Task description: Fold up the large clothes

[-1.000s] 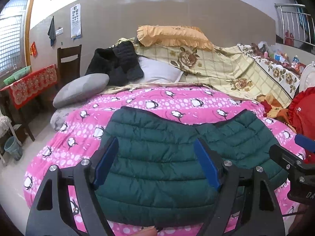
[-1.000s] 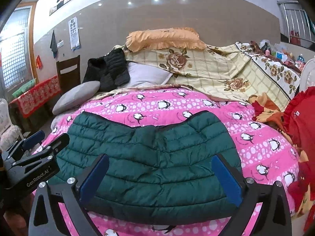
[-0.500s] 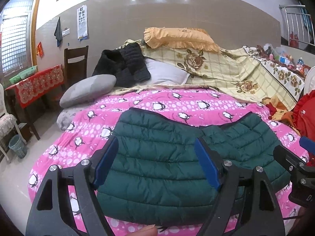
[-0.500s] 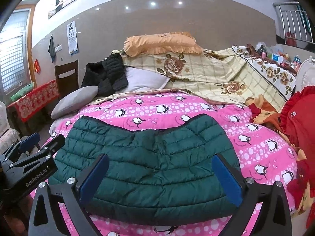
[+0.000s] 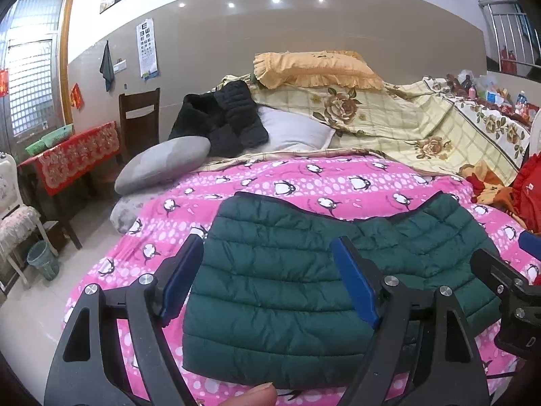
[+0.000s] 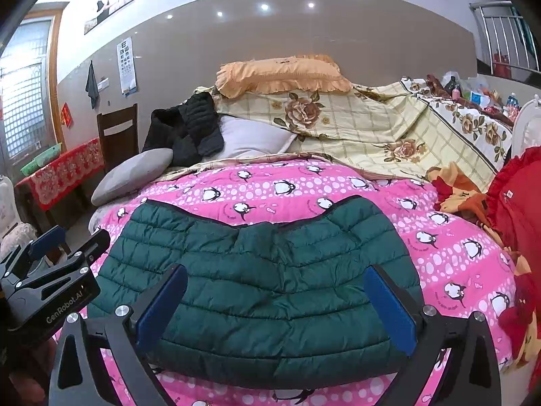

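Green quilted jacket (image 5: 304, 287), folded into a broad flat bundle, lying on the pink penguin blanket (image 5: 304, 176) near the front edge of the bed. Left gripper (image 5: 267, 277) above its left part, blue pads spread wide, pinching nothing. Right gripper (image 6: 275, 301) above the near middle, jaws likewise wide apart and empty. Behind: grey cushion (image 5: 162, 162), black jacket (image 5: 223, 118), white pillow (image 5: 294, 132), orange frilled pillow (image 5: 314, 67) atop a floral quilt (image 5: 405, 125). Fingertip (image 5: 253, 396) at the lower edge of the left view.
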Demonstrator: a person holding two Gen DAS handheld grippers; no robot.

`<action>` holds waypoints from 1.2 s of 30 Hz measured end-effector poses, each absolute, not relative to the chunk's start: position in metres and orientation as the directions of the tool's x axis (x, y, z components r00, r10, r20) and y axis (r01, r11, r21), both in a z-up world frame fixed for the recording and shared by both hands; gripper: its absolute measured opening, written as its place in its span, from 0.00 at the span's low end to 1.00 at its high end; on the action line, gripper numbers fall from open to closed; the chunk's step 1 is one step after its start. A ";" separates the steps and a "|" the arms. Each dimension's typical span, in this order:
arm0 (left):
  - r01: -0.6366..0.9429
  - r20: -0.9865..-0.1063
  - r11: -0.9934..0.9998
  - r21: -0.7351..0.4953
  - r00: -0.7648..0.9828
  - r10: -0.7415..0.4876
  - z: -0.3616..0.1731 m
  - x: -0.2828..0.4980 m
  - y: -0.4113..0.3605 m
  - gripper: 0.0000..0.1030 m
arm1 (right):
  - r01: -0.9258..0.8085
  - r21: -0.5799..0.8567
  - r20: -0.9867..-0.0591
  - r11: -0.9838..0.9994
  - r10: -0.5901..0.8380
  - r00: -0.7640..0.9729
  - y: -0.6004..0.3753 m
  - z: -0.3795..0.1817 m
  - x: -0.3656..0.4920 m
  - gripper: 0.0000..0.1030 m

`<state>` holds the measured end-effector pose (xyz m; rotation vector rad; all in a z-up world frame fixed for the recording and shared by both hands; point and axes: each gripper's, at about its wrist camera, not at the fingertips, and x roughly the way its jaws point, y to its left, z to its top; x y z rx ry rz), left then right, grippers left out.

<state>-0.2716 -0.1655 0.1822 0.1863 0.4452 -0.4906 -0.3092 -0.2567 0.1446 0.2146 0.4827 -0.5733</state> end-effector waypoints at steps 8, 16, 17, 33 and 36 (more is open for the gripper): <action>0.509 -0.467 0.860 0.037 0.770 -0.435 0.179 -0.272 -0.166 0.77 | 0.563 0.066 -0.499 0.824 -0.462 0.733 -0.255 0.144 -0.309 1.00; 0.514 -0.465 0.857 0.037 0.768 -0.441 0.179 -0.274 -0.166 0.77 | 0.557 0.064 -0.510 0.828 -0.453 0.731 -0.252 0.142 -0.308 1.00; 0.517 -0.467 0.855 0.035 0.765 -0.443 0.179 -0.274 -0.166 0.77 | 0.557 0.061 -0.510 0.828 -0.453 0.731 -0.252 0.142 -0.307 1.00; 0.530 -0.476 0.847 0.026 0.752 -0.456 0.179 -0.274 -0.166 0.77 | 0.546 0.055 -0.513 0.836 -0.445 0.734 -0.250 0.140 -0.306 1.00; 0.532 -0.470 0.846 0.037 0.757 -0.455 0.178 -0.276 -0.166 0.77 | 0.543 0.053 -0.512 0.838 -0.444 0.736 -0.250 0.140 -0.305 1.00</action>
